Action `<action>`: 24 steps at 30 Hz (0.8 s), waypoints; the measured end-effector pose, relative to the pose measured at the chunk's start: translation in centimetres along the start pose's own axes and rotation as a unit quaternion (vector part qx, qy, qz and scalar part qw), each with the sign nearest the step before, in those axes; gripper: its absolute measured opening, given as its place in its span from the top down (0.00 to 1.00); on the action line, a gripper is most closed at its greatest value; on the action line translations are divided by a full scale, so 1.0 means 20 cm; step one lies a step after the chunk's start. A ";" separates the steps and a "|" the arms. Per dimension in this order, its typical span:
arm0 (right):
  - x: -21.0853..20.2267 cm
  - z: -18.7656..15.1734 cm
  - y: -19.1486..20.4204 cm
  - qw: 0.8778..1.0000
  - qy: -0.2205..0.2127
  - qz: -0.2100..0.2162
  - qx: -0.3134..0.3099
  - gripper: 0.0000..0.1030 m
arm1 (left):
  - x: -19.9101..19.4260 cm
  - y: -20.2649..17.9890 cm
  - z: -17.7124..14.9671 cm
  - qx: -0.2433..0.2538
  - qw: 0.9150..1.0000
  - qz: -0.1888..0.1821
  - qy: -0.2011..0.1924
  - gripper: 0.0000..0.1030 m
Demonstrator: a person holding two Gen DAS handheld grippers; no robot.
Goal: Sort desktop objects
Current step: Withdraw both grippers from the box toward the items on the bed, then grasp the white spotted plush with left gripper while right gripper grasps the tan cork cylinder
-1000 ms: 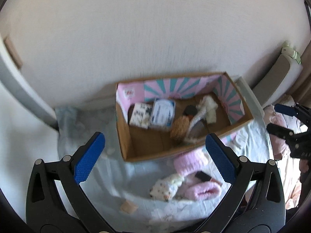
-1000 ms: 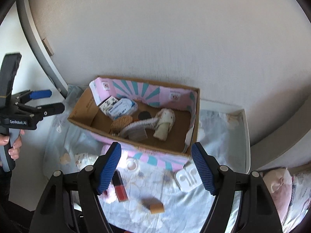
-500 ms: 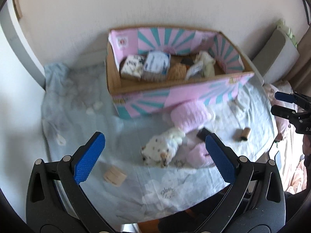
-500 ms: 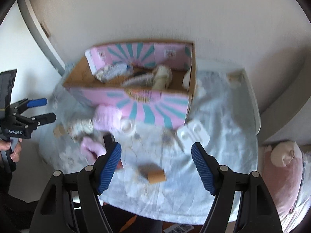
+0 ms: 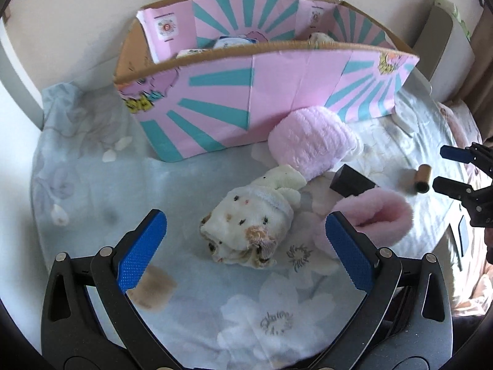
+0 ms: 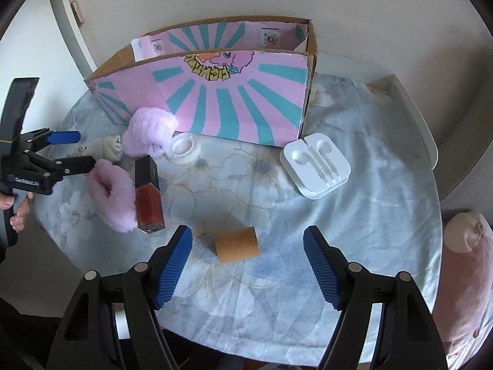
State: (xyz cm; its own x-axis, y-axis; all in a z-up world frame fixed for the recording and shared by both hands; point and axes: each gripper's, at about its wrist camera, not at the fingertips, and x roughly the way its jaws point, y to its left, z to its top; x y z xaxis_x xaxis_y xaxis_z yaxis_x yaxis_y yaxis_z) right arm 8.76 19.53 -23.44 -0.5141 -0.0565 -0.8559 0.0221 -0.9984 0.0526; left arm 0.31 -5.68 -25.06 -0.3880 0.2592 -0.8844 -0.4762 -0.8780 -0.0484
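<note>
A pink and teal cardboard box (image 5: 246,98) (image 6: 234,98) stands at the back of the round table and holds several items. My left gripper (image 5: 246,256) is open just above a rolled spotted white cloth (image 5: 249,225). Two fluffy pink pieces (image 5: 311,145) (image 5: 376,215) and a dark-capped red bottle (image 6: 148,194) lie beside it. My right gripper (image 6: 248,265) is open, low over a cork cylinder (image 6: 237,244). The cork also shows in the left wrist view (image 5: 420,178).
A white earphone tray (image 6: 317,163) and a small white round dish (image 6: 185,148) lie in front of the box. The floral blue tablecloth (image 6: 308,215) covers the table. A tan block (image 5: 154,286) lies by my left finger. A pink cushion (image 6: 462,262) sits to the right.
Both grippers have dropped from above the box toward the tabletop. The left now hangs over the spotted cloth, the right over the cork. Both stay open.
</note>
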 end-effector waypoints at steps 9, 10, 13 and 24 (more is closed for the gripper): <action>0.08 -0.04 0.01 1.000 0.005 -0.001 -0.026 0.42 | 0.11 0.00 -0.02 0.007 1.000 0.006 0.001 0.09; 0.09 -0.05 0.02 1.000 0.005 -0.001 -0.027 0.44 | 0.12 0.00 -0.02 0.007 1.000 0.009 0.003 0.10; 0.10 -0.05 0.03 1.000 0.004 -0.001 -0.031 0.50 | 0.14 0.01 -0.02 0.002 1.000 0.002 0.005 0.21; 0.11 -0.04 0.07 0.999 0.009 0.004 -0.043 0.72 | 0.11 0.02 -0.01 0.005 1.000 -0.011 -0.005 0.59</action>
State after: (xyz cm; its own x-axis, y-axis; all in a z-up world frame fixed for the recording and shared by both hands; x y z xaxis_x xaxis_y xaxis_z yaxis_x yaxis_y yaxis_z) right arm 8.35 18.02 -25.62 -0.4988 -0.0648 -0.8643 0.1008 -0.9948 0.0164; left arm -0.63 -5.56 -27.16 -0.3850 0.2816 -0.8789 -0.4918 -0.8685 -0.0628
